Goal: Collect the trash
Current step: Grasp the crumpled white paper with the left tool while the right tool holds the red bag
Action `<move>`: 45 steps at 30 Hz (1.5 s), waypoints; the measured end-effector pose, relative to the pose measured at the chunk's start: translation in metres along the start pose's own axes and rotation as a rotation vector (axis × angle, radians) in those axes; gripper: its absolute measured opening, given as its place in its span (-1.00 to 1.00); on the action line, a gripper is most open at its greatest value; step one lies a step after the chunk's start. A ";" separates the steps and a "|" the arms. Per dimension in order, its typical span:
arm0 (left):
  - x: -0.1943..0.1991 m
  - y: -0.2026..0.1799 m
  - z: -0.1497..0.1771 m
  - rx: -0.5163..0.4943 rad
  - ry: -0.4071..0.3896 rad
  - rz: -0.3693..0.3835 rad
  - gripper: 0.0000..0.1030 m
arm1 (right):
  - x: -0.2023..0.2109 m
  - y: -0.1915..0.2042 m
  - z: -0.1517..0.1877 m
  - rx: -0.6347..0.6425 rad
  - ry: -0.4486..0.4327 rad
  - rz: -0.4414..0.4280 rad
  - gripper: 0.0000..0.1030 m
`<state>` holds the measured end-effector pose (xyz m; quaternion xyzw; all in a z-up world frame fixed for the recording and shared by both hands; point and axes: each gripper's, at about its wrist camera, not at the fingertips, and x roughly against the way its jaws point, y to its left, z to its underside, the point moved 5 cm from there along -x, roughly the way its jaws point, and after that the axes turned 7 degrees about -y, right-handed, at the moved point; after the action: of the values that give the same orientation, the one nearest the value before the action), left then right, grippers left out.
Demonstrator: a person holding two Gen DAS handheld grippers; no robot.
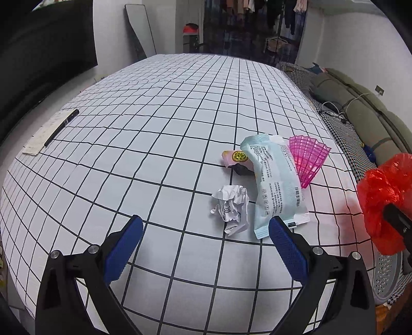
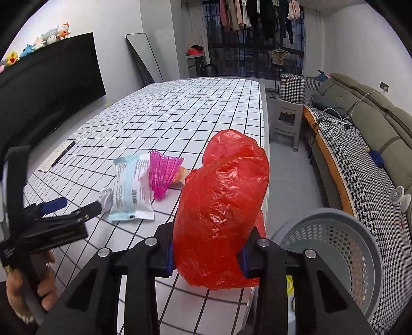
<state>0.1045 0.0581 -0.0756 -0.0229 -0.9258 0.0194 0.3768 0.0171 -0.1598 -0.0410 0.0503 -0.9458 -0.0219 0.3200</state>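
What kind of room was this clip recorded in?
Most likely a home living room. A grey sofa runs along one wall, a large dark TV screen with plush toys on top faces it, and laundry hangs at the far balcony, beyond the checked table.

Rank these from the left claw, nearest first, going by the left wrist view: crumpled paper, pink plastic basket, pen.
1. Crumpled paper: just ahead of the open left claw, slightly right.
2. Pink plastic basket: farther ahead on the right, behind the pale blue wrapper.
3. Pen: far off on the left, lying on a paper slip near the table edge.
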 end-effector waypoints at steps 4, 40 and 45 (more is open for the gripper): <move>-0.011 0.009 -0.002 0.019 0.019 -0.018 0.87 | 0.009 0.002 0.003 0.011 -0.008 0.004 -0.32; -0.034 0.015 -0.008 0.017 0.052 0.031 -0.42 | 0.000 -0.003 0.010 -0.020 0.032 0.002 -0.32; -0.029 0.015 -0.005 0.009 0.059 0.024 -0.42 | 0.001 -0.002 0.011 -0.020 0.030 -0.001 -0.32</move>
<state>0.1291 0.0717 -0.0927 -0.0329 -0.9139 0.0272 0.4038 0.0105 -0.1622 -0.0492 0.0479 -0.9405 -0.0310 0.3349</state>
